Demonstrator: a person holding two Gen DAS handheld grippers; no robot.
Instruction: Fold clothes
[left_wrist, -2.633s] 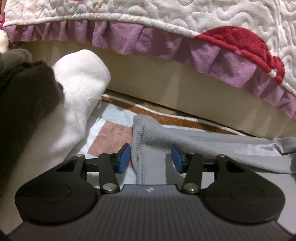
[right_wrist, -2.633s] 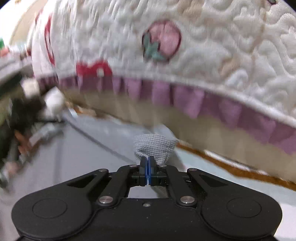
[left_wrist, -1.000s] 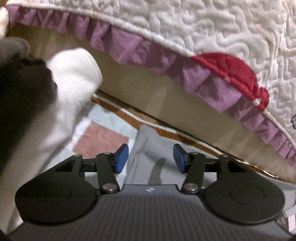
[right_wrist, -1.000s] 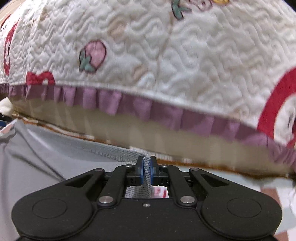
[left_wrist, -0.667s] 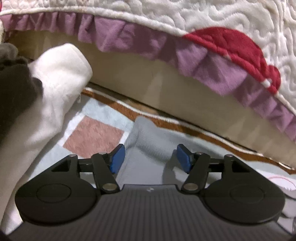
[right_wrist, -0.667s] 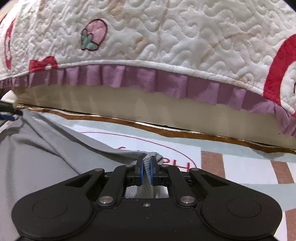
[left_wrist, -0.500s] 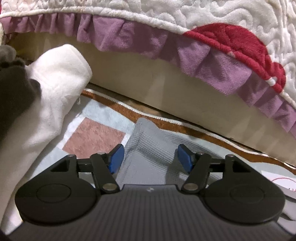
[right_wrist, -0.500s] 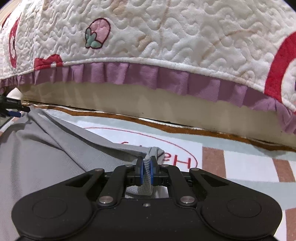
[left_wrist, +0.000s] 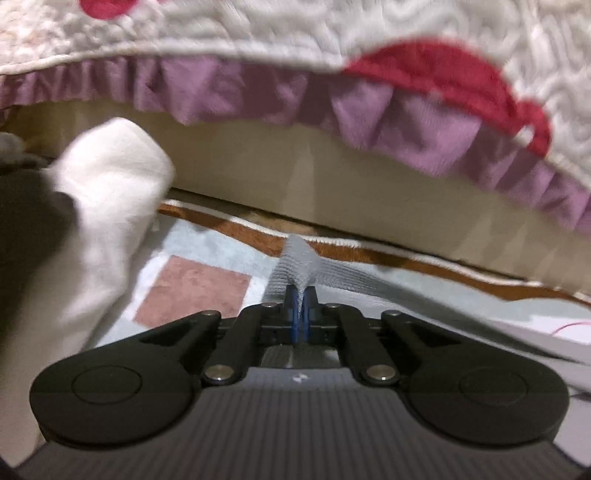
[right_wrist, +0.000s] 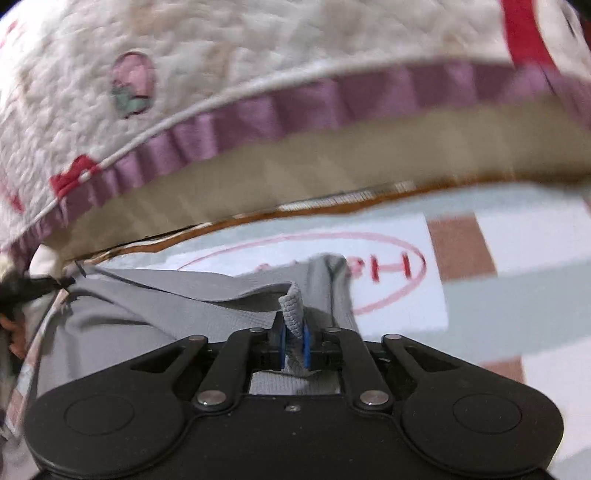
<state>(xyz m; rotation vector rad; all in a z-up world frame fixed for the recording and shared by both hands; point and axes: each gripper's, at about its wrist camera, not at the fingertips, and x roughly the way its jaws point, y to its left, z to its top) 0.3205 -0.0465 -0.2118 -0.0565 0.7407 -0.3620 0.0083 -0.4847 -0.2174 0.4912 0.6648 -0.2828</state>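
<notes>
Grey ribbed garment (right_wrist: 207, 306) is spread on the patterned rug (right_wrist: 498, 302) beside the bed. One hem corner is pinched in the left gripper (left_wrist: 300, 314), another in the right gripper (right_wrist: 293, 345); the cloth is stretched between them, neither nearer.

Right gripper (right_wrist: 293, 345) pinching grey garment (right_wrist: 155, 332)

Its blue fingers (right_wrist: 306, 345) clamp a ribbed fold above the patterned rug (right_wrist: 498, 295), near the quilt's purple ruffle (right_wrist: 258, 122).
</notes>
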